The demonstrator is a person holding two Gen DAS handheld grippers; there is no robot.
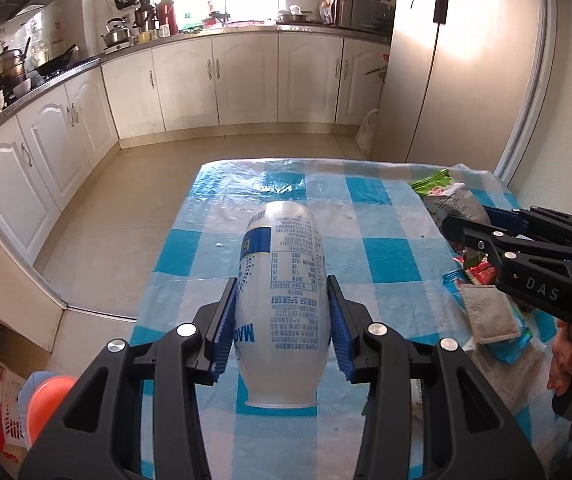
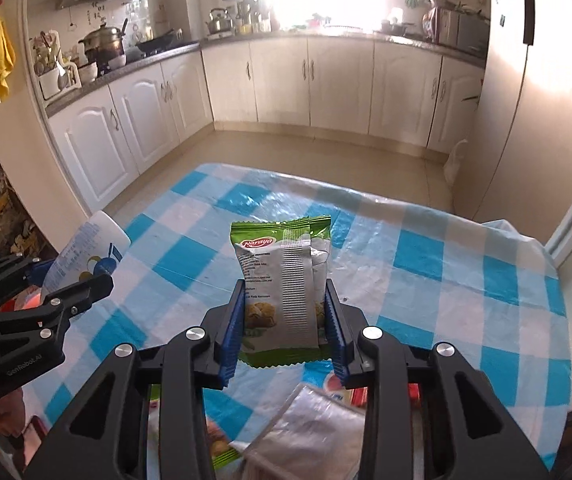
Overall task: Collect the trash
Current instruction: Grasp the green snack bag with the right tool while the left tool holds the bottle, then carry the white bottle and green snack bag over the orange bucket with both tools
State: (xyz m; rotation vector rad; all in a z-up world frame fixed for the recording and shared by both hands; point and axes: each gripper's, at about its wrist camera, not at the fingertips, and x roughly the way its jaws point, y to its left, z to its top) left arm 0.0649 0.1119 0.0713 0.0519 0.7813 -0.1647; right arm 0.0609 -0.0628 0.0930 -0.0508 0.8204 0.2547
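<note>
Left gripper (image 1: 282, 316): clamped on white bottle (image 1: 280, 292), lifted over checked tablecloth (image 1: 386, 256). Right gripper (image 2: 285, 322): clamped on green snack packet (image 2: 282, 280). Uncollected: flat wrappers (image 2: 306, 432) lying near table edge. Beyond: bare cloth, kitchen cabinets (image 1: 214, 84).

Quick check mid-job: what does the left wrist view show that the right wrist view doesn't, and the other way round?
Left wrist only: the printed side of the white bottle clamped in the left tongs, its open mouth toward the camera, and an orange ball low at the left edge.

Right wrist only: the green snack packet gripped in the right tongs, a clear plastic wrapper lying beneath them, and a yellow cloth hanging on the wall.

Both: the blue checked tablecloth, the white kitchen cabinets, and each view catches the other tongs from the side.
</note>
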